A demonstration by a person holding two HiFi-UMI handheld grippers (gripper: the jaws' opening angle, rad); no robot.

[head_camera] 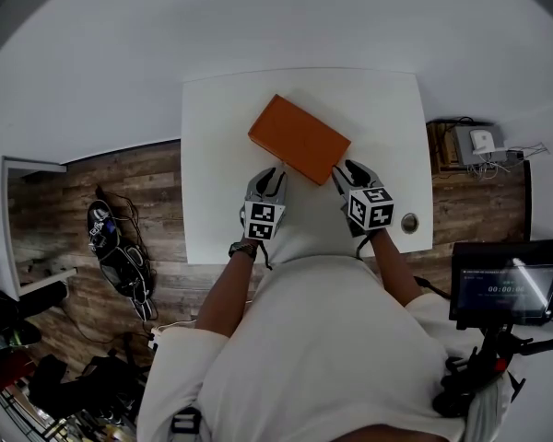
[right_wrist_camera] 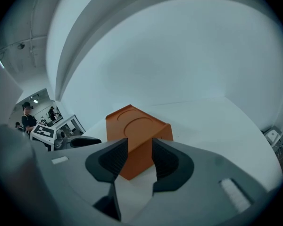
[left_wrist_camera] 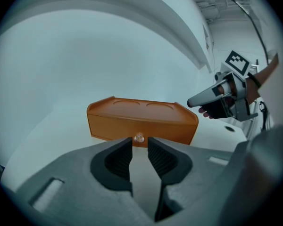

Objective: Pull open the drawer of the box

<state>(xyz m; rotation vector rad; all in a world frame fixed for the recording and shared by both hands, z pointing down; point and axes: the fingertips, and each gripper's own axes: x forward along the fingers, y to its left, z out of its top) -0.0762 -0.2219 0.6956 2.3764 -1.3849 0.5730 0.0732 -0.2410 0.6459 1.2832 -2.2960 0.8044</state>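
The box (head_camera: 300, 139) looked light and rigid; its small slick knob (left_wrist_camera: 138, 137), at twelve o'clock of the released left hand-held gripper (left_wrist_camera: 139, 143), seemed the hold; right hand-held gripper (right_wrist_camera: 139, 143) released too

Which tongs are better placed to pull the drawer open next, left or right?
Left. The left tongs stand open right before the knob on the front of the box; the right tongs face a bare corner.
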